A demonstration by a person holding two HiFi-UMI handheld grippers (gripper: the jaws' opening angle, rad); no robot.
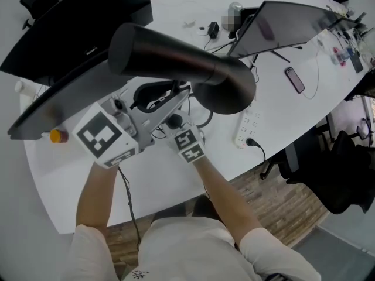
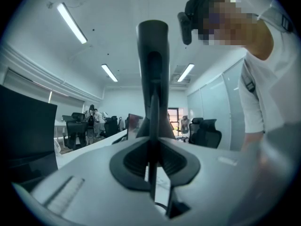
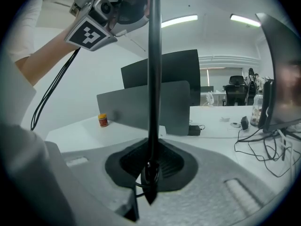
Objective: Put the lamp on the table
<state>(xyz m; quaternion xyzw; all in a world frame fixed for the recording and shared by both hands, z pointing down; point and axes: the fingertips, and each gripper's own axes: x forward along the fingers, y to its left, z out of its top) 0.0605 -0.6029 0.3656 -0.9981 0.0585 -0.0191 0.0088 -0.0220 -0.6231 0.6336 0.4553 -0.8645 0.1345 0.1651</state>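
Observation:
The black lamp hangs in the air above the white table, its wide shade tipped toward the head camera. Both grippers hold its thin stem. My left gripper is shut on the stem; in the left gripper view the stem rises from between the jaws to the lamp's head. My right gripper is shut on the stem lower down. In the right gripper view the stem runs straight up from its jaws past the left gripper. The lamp's base is hidden.
A dark monitor stands at the table's left, with a small orange-capped bottle beside it. Another screen, a phone, a power strip and cables lie to the right. A black office chair stands off the table's right edge.

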